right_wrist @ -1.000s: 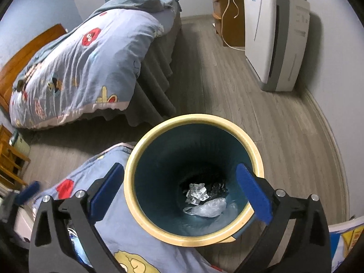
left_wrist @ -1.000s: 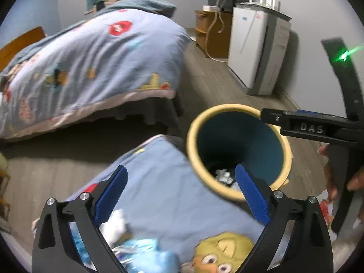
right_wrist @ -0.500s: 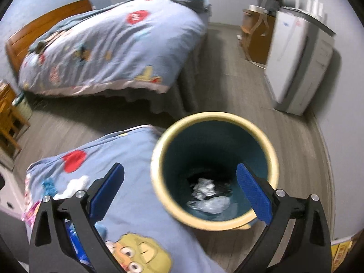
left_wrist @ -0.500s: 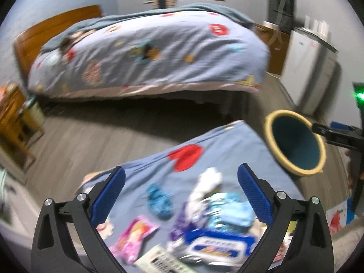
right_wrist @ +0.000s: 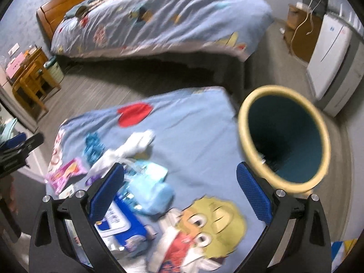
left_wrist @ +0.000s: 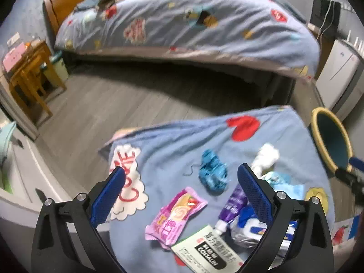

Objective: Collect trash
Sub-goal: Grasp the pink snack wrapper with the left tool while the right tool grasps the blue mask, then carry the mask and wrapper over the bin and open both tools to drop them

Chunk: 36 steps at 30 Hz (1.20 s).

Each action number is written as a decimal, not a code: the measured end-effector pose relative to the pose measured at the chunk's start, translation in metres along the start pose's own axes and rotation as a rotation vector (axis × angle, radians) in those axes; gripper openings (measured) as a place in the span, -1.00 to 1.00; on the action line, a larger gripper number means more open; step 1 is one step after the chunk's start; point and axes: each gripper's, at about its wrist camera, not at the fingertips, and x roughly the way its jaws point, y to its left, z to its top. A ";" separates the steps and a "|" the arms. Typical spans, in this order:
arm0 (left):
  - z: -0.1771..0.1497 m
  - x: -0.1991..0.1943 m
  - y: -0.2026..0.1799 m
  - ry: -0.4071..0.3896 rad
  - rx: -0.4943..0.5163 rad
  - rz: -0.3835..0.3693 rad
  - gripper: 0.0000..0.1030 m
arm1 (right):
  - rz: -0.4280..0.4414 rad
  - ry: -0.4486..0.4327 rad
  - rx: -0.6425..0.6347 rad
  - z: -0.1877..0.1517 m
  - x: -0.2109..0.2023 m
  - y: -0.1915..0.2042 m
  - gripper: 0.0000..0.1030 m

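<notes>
Trash lies on a blue cartoon-print cloth (left_wrist: 173, 145): a pink snack wrapper (left_wrist: 175, 215), a crumpled blue wrapper (left_wrist: 212, 175), a white tissue (left_wrist: 266, 158), a purple tube (left_wrist: 232, 204), a black-and-white medicine box (left_wrist: 207, 250) and a blue-white pack (right_wrist: 118, 224). My left gripper (left_wrist: 182, 193) hangs open above the pink wrapper, holding nothing. My right gripper (right_wrist: 179, 194) is open and empty over a pale blue crumpled bag (right_wrist: 152, 186). The teal bin with a yellow rim (right_wrist: 284, 136) stands to the right of the cloth.
A bed with a blue quilt (left_wrist: 182, 22) fills the back. A wooden side table (left_wrist: 29, 75) stands at the left, a white appliance (right_wrist: 334, 52) and a wooden cabinet (right_wrist: 300, 34) at the right. Grey wood floor (left_wrist: 113, 104) lies between bed and cloth.
Both views have swung left, away from the bin. The left gripper now hangs over the trash pile; the right one has left the bin mouth and is over the cloth. Both stay open.
</notes>
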 end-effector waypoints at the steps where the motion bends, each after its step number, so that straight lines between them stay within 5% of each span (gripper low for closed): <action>1: -0.002 0.007 0.003 0.025 -0.010 0.000 0.89 | 0.005 0.029 -0.014 -0.003 0.009 0.004 0.89; 6: -0.014 0.038 0.013 0.158 -0.061 0.005 0.89 | -0.003 0.105 -0.080 -0.013 0.039 0.013 0.89; 14: -0.031 0.065 -0.002 0.273 0.059 0.046 0.87 | 0.024 0.221 -0.114 -0.025 0.069 0.019 0.86; 18: -0.040 0.077 -0.009 0.324 0.107 0.061 0.84 | 0.037 0.257 -0.139 -0.029 0.077 0.023 0.62; 24: -0.052 0.094 -0.013 0.417 0.139 0.079 0.33 | 0.051 0.310 -0.156 -0.033 0.088 0.024 -0.12; 27: -0.056 0.097 -0.012 0.446 0.143 0.086 0.02 | 0.065 0.311 -0.153 -0.031 0.086 0.022 -0.31; 31: -0.054 0.094 -0.010 0.432 0.146 0.097 -0.41 | 0.070 0.299 -0.143 -0.028 0.081 0.018 -0.45; 36: -0.042 0.083 0.000 0.352 0.135 0.140 -0.64 | 0.075 0.251 -0.131 -0.020 0.071 0.017 -0.51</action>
